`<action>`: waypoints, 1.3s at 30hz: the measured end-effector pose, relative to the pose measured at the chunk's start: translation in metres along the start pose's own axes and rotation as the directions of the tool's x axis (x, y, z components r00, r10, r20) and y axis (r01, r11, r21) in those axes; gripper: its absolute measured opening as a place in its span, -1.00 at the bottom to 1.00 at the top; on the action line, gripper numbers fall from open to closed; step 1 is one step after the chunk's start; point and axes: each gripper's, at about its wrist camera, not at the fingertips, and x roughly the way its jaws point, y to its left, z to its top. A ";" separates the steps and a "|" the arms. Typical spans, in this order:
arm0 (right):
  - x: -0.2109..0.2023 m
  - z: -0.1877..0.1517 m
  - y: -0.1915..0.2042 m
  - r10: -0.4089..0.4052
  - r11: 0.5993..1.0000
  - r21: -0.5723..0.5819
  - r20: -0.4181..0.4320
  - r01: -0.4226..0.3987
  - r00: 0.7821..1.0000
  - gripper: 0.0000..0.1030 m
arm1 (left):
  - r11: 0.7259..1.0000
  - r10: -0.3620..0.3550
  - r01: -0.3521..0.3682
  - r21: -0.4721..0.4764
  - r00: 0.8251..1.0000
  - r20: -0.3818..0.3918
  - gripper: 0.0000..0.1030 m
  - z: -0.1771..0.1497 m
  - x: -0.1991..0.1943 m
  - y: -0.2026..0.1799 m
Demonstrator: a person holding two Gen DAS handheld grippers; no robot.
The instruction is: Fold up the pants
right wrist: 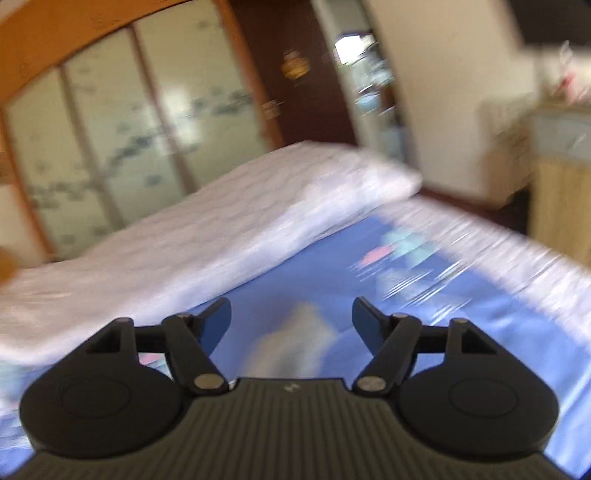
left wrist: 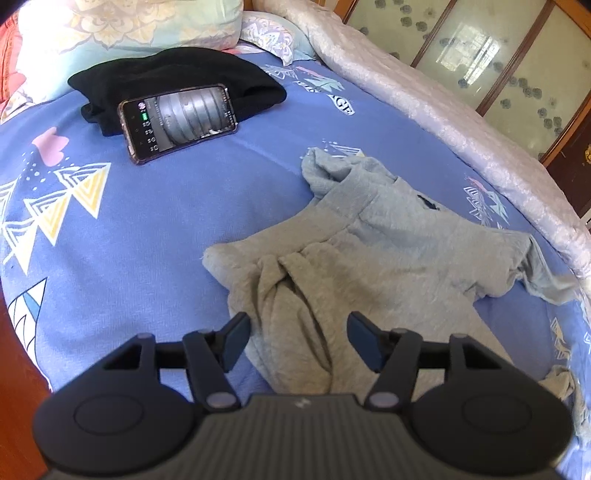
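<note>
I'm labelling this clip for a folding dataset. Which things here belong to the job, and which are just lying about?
Job: grey pants, crumpled on the blue sheet; left gripper and right gripper, both open.

Lying about: phone, black garment, pillows, white quilt.

Grey pants (left wrist: 369, 266) crumpled, partly bunched on blue bedsheet (left wrist: 184, 206); right wrist view too blurred, possibly grey patch.

Bright daylight fills the room. The left wrist view is sharp, though the fisheye bows the blue bedsheet (left wrist: 155, 221) and darkens the corners. Window glare flashes off the wardrobe panels (left wrist: 476, 55). The right wrist view is smeared with motion blur; only the right gripper (right wrist: 291, 325) stays crisp.
</note>
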 end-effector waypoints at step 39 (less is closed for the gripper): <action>0.008 -0.172 0.005 0.106 0.993 0.000 -0.397 -0.115 0.912 -0.18 | 0.965 -0.163 0.148 -0.217 0.985 -0.052 -0.79 0.006 -0.018 0.026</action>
